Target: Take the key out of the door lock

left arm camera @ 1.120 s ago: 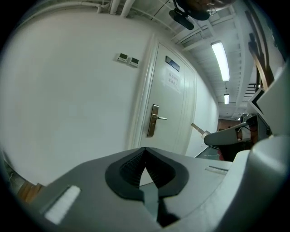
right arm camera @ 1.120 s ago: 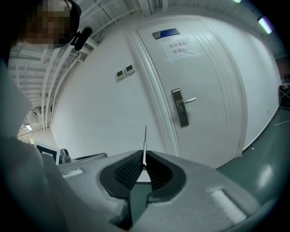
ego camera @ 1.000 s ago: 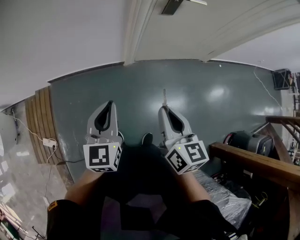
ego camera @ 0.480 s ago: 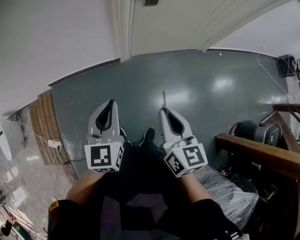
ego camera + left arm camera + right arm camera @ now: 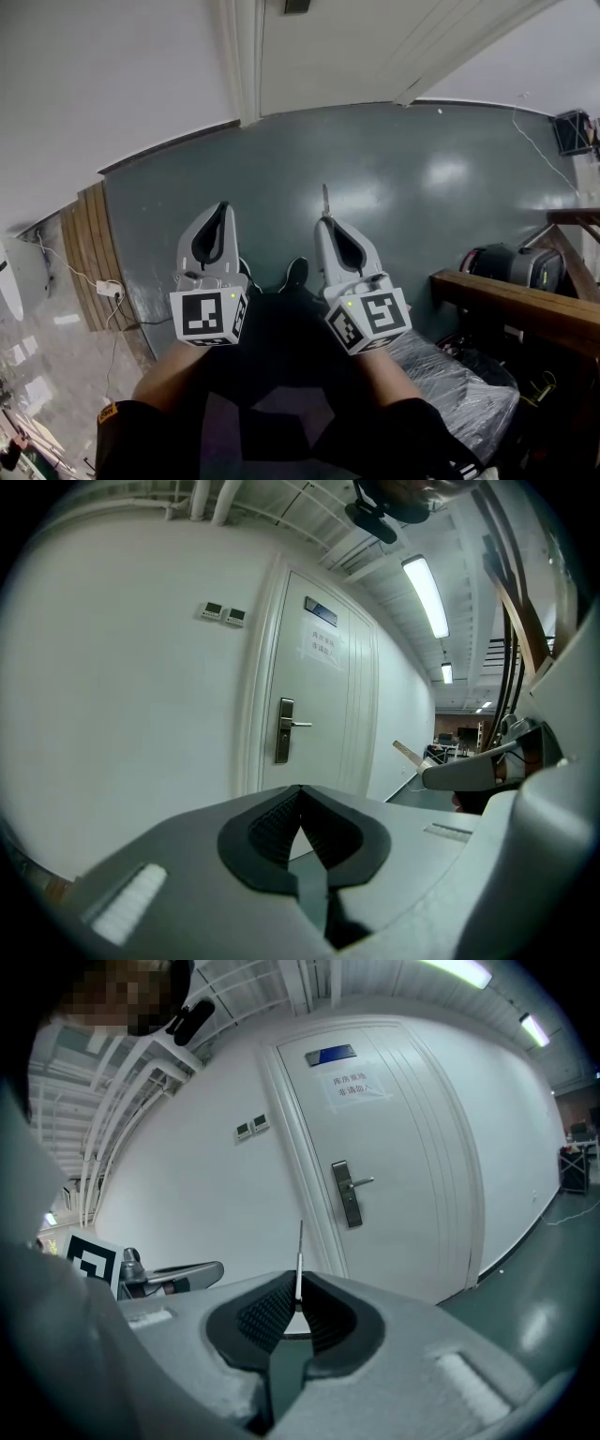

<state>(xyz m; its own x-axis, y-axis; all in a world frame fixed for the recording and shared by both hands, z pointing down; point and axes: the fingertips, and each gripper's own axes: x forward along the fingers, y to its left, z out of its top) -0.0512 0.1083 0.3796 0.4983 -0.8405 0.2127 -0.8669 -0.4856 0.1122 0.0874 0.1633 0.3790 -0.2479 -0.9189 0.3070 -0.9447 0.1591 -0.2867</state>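
While left gripper [image 5: 222, 206] sits closed, right gripper [image 5: 326, 221] pinches the key [image 5: 299, 1258].

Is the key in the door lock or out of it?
Out. The right tool pinches the key, its thin blade sticking up from the jaws, well away from the door lock.

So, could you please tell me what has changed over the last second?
Hardly anything: only the head view shifted, so the door frame slid slightly left. Nothing was taken or released. The right gripper still clamps the key, and the left gripper stays shut and empty; both barely moved.
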